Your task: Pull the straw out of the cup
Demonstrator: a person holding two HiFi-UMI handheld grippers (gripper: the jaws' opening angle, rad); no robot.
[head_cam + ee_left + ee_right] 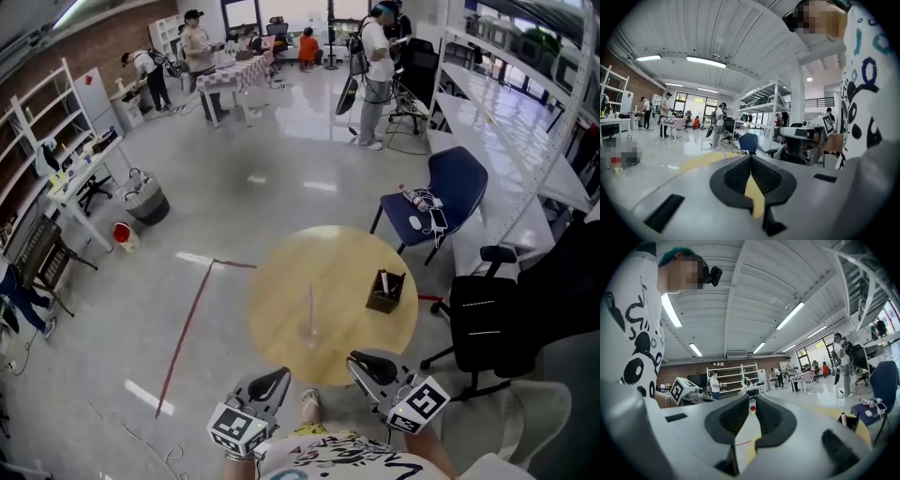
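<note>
Now | left gripper [751,158] clenched | right gripper [750,401] jaws parted | thin straw [310,305] upright, round wooden table [281,291]

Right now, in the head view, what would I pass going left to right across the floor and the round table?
First the red bucket → red floor tape → cup → box → black chair.

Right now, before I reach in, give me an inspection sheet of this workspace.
Surface: round wooden table, bare apart from two things.
Job's things: clear cup upright near the middle, straw standing in it.
Clutter: dark box holding upright items, right of the cup.
Grippers: left claw shut, empty; right claw slightly open, empty; both short of the cup.
Cables: white cables on the blue chair, off the table.
Surroundings: black office chair, red floor tape, people far off.
</note>
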